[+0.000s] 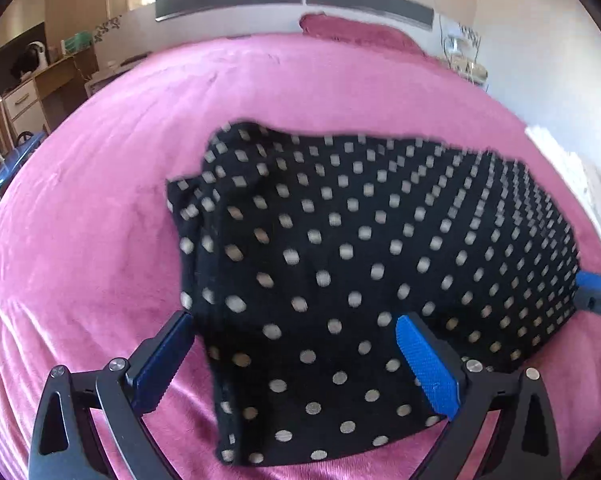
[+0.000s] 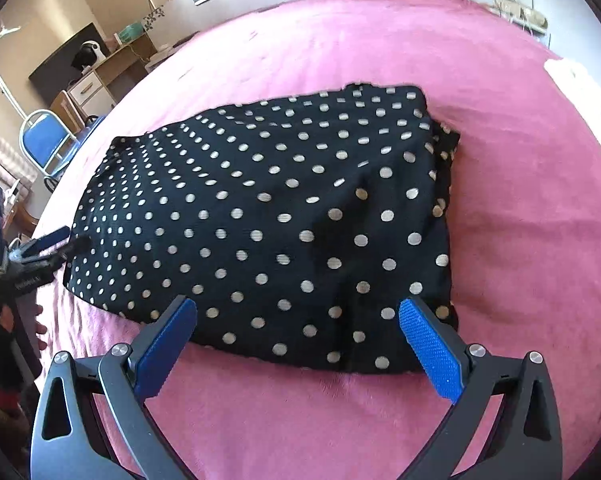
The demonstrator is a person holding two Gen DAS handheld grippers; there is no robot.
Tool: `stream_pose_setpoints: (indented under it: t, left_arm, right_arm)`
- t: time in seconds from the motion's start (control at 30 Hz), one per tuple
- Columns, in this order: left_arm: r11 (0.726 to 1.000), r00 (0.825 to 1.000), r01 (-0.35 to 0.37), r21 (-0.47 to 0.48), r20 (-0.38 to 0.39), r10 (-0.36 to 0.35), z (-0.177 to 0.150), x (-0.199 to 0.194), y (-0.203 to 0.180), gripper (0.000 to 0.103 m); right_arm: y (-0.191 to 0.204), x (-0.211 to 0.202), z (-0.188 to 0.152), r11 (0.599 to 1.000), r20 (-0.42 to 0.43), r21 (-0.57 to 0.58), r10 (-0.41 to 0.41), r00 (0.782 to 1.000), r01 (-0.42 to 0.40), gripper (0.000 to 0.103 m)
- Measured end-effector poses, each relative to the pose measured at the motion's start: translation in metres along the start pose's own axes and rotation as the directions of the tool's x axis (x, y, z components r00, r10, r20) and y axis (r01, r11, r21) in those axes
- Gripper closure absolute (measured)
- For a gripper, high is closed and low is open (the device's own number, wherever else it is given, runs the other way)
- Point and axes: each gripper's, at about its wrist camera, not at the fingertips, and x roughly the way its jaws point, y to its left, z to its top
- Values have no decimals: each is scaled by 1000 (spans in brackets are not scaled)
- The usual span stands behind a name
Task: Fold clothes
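A black garment with pale polka dots (image 1: 360,248) lies folded into a rough rectangle on the pink bed cover (image 1: 100,220); it also shows in the right wrist view (image 2: 276,224). My left gripper (image 1: 296,320) is open and empty, its blue pads spread wide over the garment's near left corner. My right gripper (image 2: 298,306) is open and empty, its pads spread over the garment's near right edge. The right gripper's tip shows at the far right of the left wrist view (image 1: 596,292). The left gripper shows at the left of the right wrist view (image 2: 48,248).
A pink pillow (image 1: 352,32) lies at the head of the bed below a dark headboard (image 1: 292,0). A desk with drawers (image 2: 96,80) and a blue chair (image 2: 44,144) stand left of the bed. A white cloth (image 2: 580,80) lies at the bed's right edge.
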Motion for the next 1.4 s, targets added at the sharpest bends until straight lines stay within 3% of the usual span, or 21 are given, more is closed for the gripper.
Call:
stream_pose_setpoints:
  t: [0.1,0.23,0.4,0.57,0.67,0.9,1.07,1.13,1.2,1.4]
  left_arm:
    - [1000,999,22,-18,-23,-23,-7,12,3,0]
    - [996,997,63,-60,38,-61,-7,-10,13,0]
    - [994,995,81,-74,67,-76,0,-25,30,0]
    - [993,996,66,-94,66,-60,5,-25,42,0]
    - [986,994,100,-131,65,-92,6,-22,48,0]
    - [939,968,248,-237,98,-231,10,-11,68,0]
    - [904,956,290,-315,142,-257,5,-16,88,0]
    - [877,941,333,-346,177,-288,3,-15,92,0]
    - [863,938,342,-371,181,-294,1,-14,98,0]
    - [830,935,352,-433,190,-298,-4,0,114,0]
  right_arm:
    - [-8,10,-6,1000,-28,-9,4,1000,-4,0]
    - [-14,-7,-3,998,9,-23,57,998,-57,0]
    - [-55,-37,11,993,98,32,113,989,-116,0]
    - [-91,-27,25,972,123,124,184,975,-199,0]
    - [-106,-18,30,947,151,184,236,960,-262,0]
    - [-119,-20,41,910,219,212,312,925,-357,0]
    - [-127,9,48,874,188,260,371,909,-410,0]
    - [-130,13,49,857,207,268,395,895,-440,0]
    - [-131,16,52,837,229,265,428,874,-479,1]
    - [-118,29,55,815,201,251,484,852,-522,17]
